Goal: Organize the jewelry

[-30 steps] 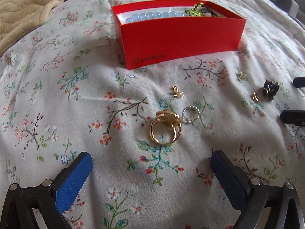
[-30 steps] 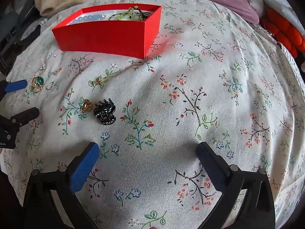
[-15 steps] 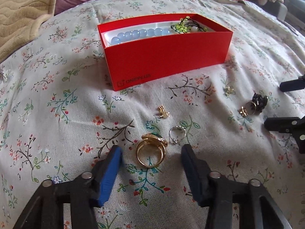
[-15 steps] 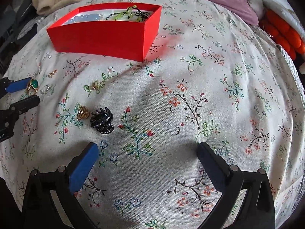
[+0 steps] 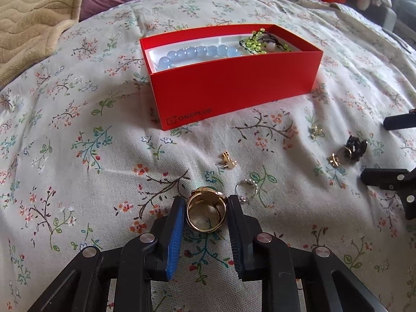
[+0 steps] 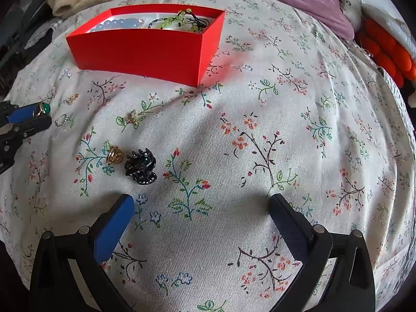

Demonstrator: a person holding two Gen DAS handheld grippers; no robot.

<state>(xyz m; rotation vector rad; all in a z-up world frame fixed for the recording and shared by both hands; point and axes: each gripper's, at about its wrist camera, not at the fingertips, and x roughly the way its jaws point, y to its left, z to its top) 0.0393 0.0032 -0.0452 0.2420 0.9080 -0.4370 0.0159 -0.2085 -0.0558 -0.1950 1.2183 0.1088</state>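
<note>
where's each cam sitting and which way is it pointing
Left wrist: rides on the left gripper, looking steeply down along its fingers at the gold ring between the pads, which have just been closing on it; red box beyond. Only its own fingers show.
Right wrist: rides on the right gripper, looking down at the floral bedspread and black hair claw; its fingers stand wide apart with nothing between them.
Shared: the box, ring, hair claw, and each view catches the other gripper at its edge.
</note>
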